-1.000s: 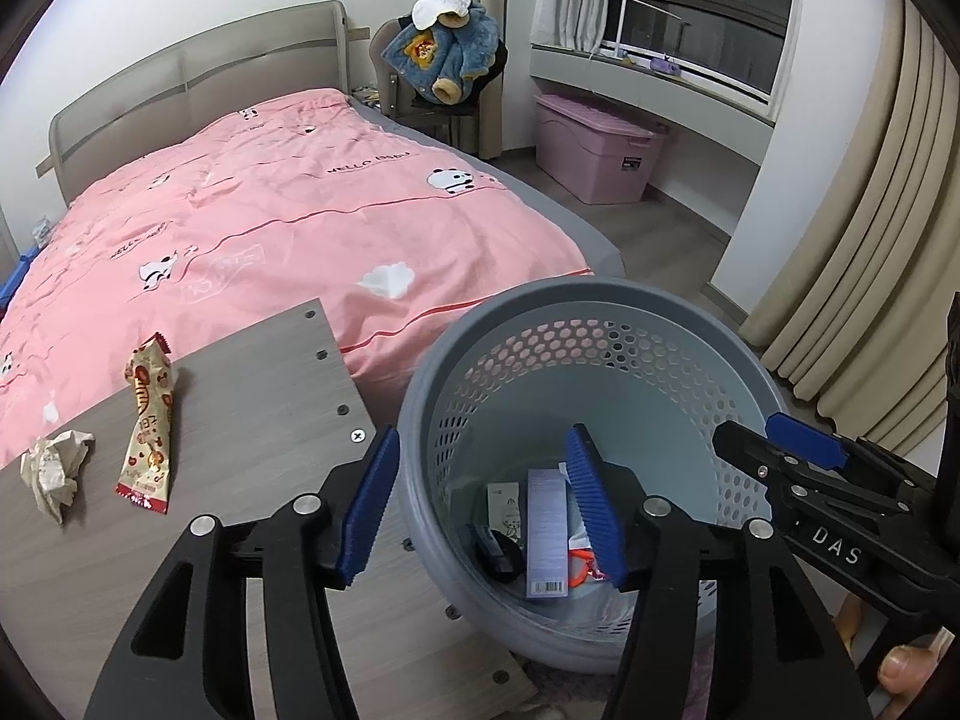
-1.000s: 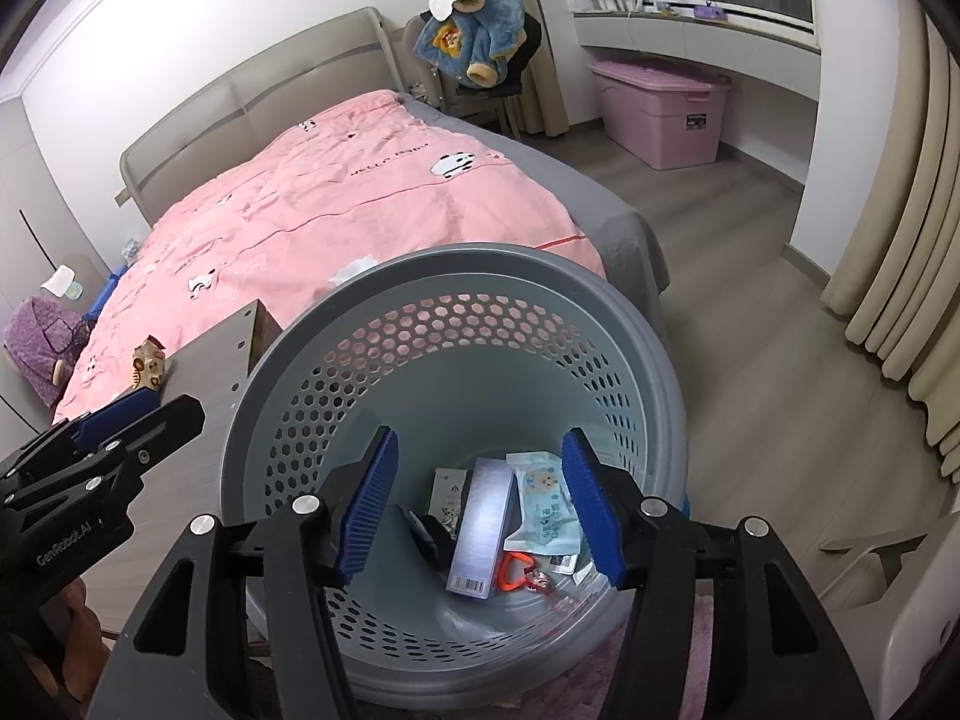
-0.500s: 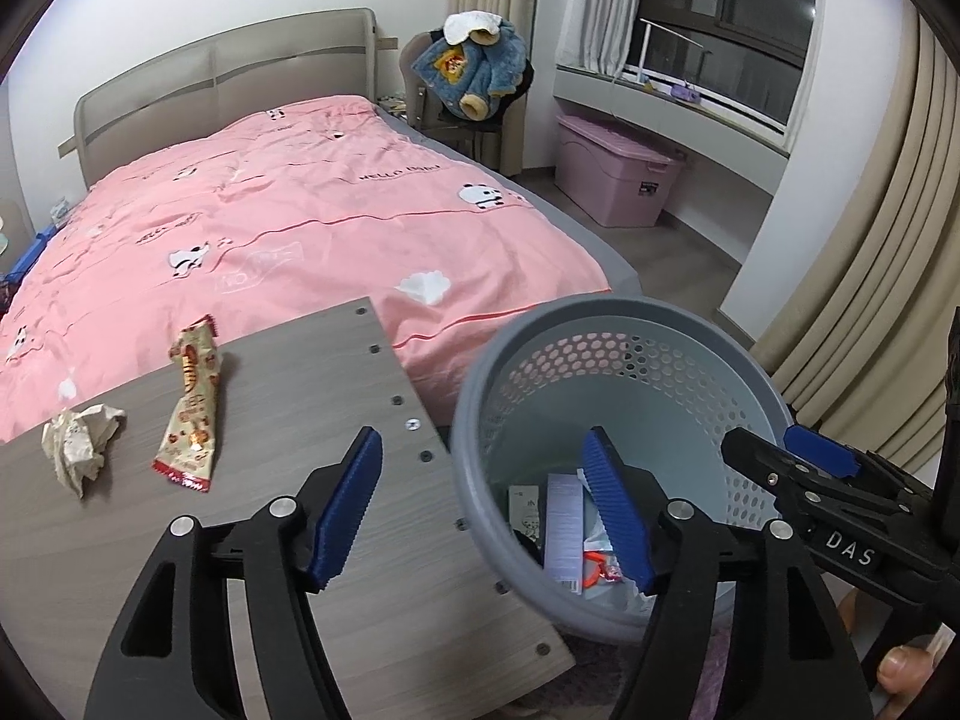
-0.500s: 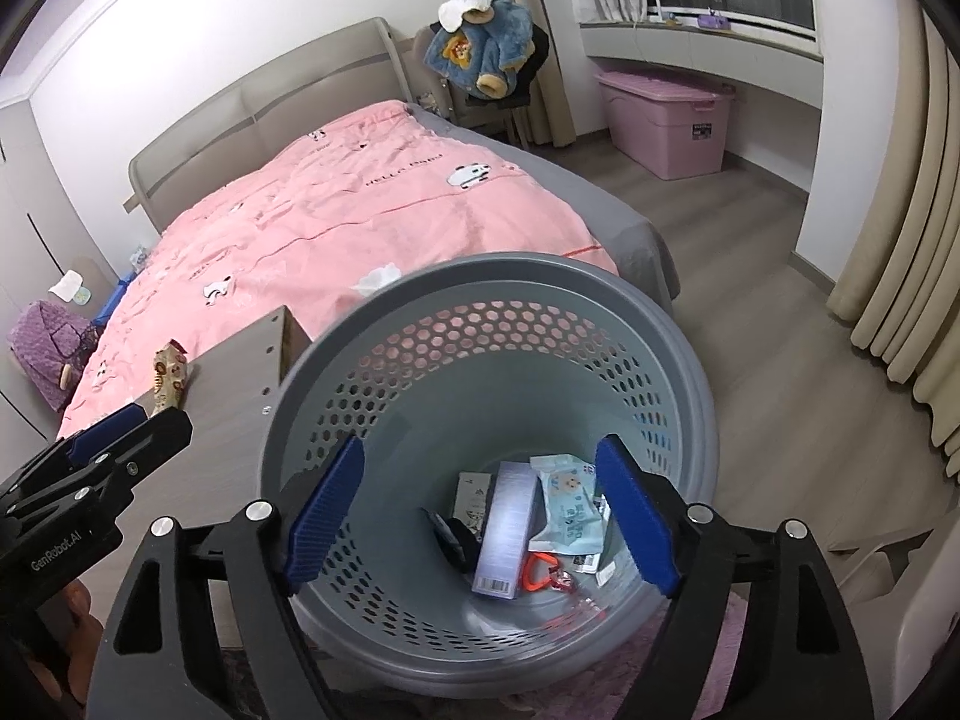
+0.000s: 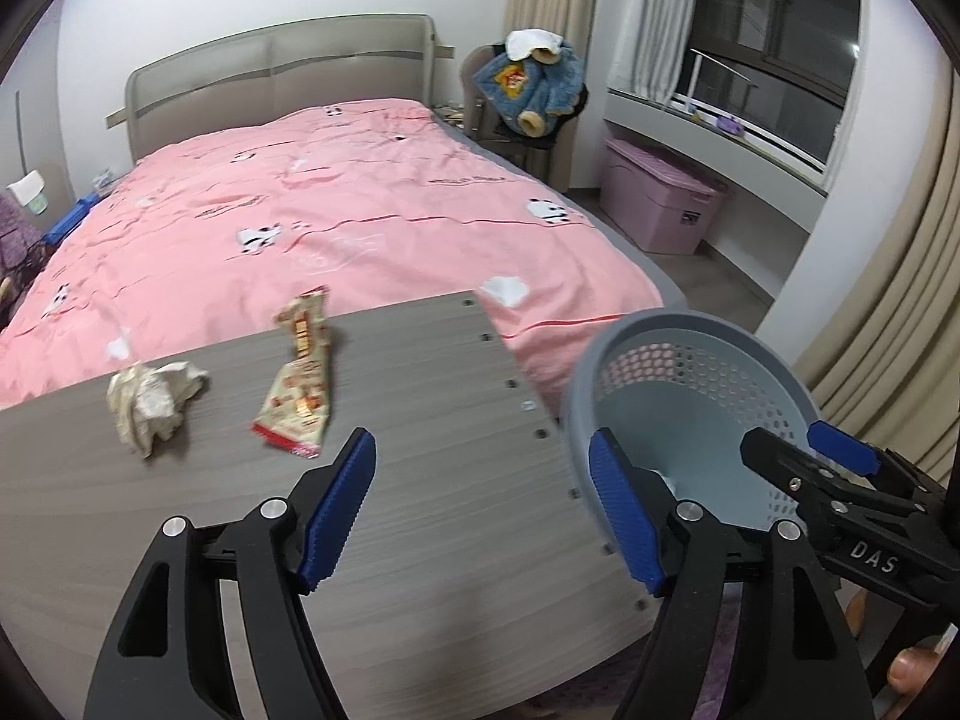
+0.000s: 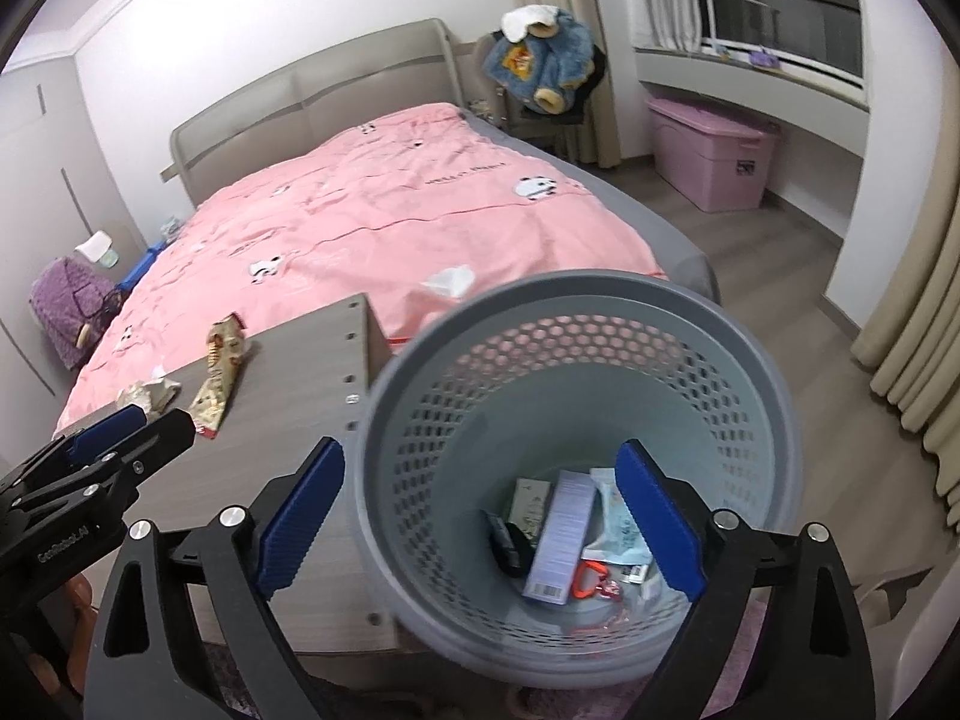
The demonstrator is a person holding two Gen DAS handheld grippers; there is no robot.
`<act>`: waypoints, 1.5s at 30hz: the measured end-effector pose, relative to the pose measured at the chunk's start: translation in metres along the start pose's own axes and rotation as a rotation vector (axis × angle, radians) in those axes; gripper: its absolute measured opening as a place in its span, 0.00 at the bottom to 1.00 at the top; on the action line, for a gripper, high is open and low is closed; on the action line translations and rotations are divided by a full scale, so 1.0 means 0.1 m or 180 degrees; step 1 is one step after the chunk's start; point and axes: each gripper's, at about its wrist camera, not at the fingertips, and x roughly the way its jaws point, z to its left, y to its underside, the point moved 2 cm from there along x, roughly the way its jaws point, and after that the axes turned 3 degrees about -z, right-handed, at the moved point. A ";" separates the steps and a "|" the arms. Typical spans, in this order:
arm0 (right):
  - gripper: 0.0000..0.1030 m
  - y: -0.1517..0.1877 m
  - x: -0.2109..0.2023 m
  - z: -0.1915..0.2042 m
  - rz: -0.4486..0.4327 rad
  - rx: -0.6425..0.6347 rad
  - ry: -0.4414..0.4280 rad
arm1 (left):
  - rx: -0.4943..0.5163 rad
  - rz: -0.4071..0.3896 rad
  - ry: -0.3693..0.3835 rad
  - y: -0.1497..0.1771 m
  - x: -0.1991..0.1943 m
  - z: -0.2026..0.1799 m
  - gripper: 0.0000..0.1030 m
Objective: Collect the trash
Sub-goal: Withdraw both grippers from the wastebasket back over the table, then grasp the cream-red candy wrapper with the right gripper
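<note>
My left gripper (image 5: 483,510) hangs above the grey desk (image 5: 420,480) with its jaws spread wide and nothing between them. Ahead of it on the desk lie two pieces of trash: a snack wrapper (image 5: 300,381), long and flattened, with a red edge at its near end, and to its left a crumpled tissue (image 5: 153,399). The two are near each other but not touching, and both sit toward the far side of the desk, close to the pink bed (image 5: 336,222) behind it.

My right gripper (image 6: 480,516) is over the grey bin (image 6: 774,420), jaws also wide open and holding nothing. The bin stands just beside the right edge of the desk, its perforated wall right up against that edge as far as I can tell. At its bottom I see a pale box with a barcode (image 6: 561,528), a dark object (image 6: 510,546) left of it, a light blue packet (image 6: 618,525) to the right and a small orange piece (image 6: 588,579); the rest down there is too jumbled to name.

From the left view the bin shows at the right with the right gripper's blue tip across it. Beyond the bed a blue jacket (image 5: 534,90) is draped on a chair, and a pink storage box (image 5: 660,198) sits under the window ledge.
</note>
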 end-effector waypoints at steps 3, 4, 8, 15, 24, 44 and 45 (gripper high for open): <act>0.90 0.02 0.03 0.15 0.0007 -0.0046 -0.0080 | -0.0073 -0.0007 -0.0091 0.05 -0.06 0.19 0.69; 0.91 0.02 0.05 0.21 0.0015 -0.0072 -0.0108 | -0.0098 -0.0012 -0.0118 0.07 -0.08 0.24 0.69; 0.91 0.07 0.11 0.43 0.0055 -0.0141 -0.0216 | -0.0249 -0.0018 -0.0285 0.17 -0.17 0.56 0.69; 0.91 0.13 0.26 0.86 0.0149 -0.0331 -0.0370 | -0.0477 -0.0030 -0.0573 0.30 -0.27 1.11 0.69; 0.91 0.10 0.49 1.37 0.0229 -0.0556 -0.0524 | -0.0740 -0.0027 -0.0848 0.37 -0.31 1.68 0.69; 0.91 -0.06 1.19 1.97 0.0397 -0.0776 -0.0616 | -0.0947 0.0072 -0.1069 0.31 -0.04 2.17 0.69; 0.91 -0.08 1.22 1.99 0.0407 -0.0773 -0.0612 | -0.0957 0.0079 -0.1068 0.31 -0.03 2.19 0.69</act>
